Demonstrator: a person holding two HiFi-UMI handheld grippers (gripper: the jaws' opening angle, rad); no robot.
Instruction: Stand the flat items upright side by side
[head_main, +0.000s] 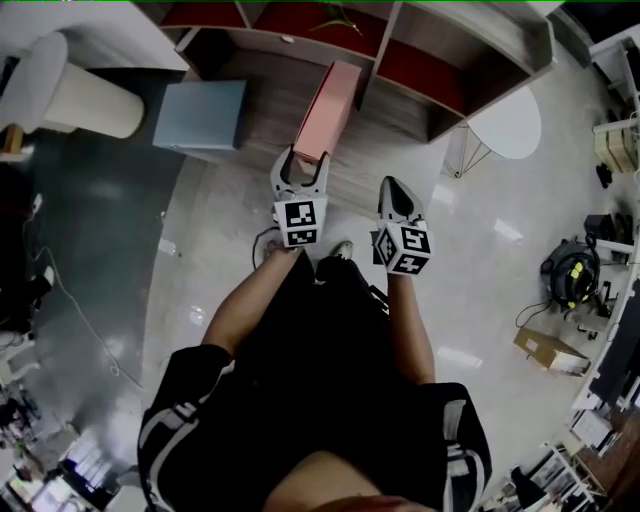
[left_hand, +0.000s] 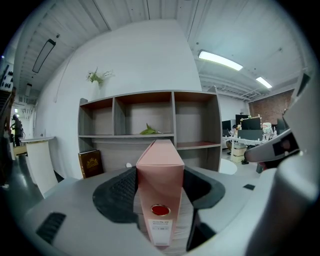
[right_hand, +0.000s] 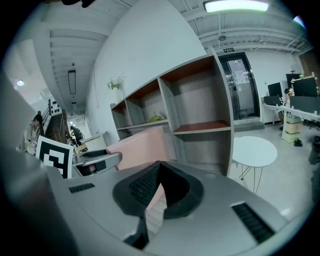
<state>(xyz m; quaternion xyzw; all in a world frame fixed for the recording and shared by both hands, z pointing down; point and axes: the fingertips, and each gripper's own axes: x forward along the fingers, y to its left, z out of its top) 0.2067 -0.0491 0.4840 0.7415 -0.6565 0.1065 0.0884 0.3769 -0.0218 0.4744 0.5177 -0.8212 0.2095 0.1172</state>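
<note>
A tall pink file box with a red dot and a white label on its spine sits upright between the jaws of my left gripper. The dark pads touch both of its sides in the left gripper view, where my left gripper is shut on it. The box points toward the wooden shelf unit. My right gripper hangs just right of it, shut and holding nothing. In the right gripper view the pink box shows to the left of my shut right gripper.
A brown book stands in a lower shelf bay at the left. A blue-grey box lies left of the pink one. A round white table stands to the right of the shelf. Cartons and gear sit on the floor at the far right.
</note>
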